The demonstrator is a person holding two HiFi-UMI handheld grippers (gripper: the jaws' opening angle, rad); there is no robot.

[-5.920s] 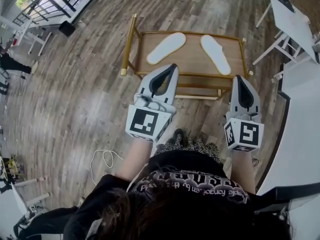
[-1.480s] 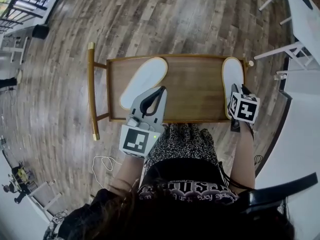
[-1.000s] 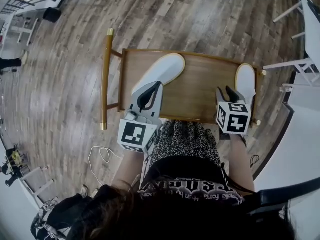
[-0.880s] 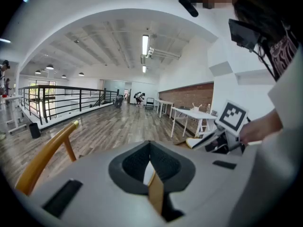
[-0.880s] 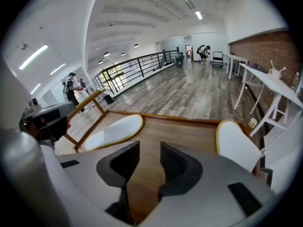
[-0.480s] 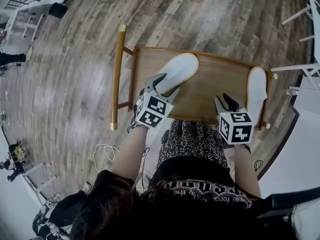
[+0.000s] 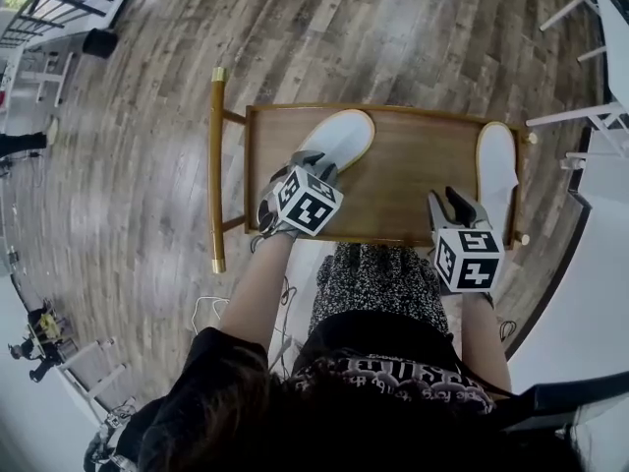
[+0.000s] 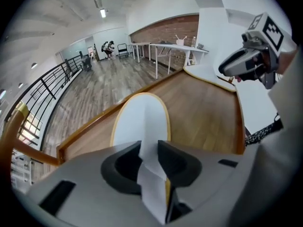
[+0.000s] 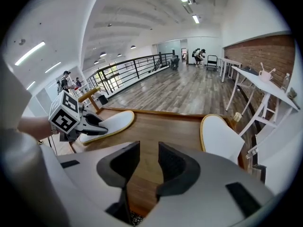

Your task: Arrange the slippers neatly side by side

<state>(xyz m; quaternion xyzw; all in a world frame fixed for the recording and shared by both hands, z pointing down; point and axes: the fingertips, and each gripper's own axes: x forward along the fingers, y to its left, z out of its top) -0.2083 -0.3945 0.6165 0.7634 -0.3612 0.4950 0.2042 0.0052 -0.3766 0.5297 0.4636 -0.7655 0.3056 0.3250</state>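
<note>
White fabric at the heel of the left white flat slipper with a tan rim (image 7: 339,136) is sitting pinched between the jaws of the left gripper (image 7: 301,161), which have just been closing on it. That thin hold is risking a slip or a twist once the slipper is dragging across the brown wooden tray table (image 7: 413,180). The matching right white slipper (image 7: 494,160) is lying well apart, just beside the right gripper (image 7: 448,202), whose empty jaws are standing narrowly apart. A second earlier the left gripper was hanging higher, by the tray's near edge.

The brown counter (image 7: 413,180) has a gold rail. It stands on a wood floor (image 7: 128,165). A white table (image 7: 617,37) stands nearby.
</note>
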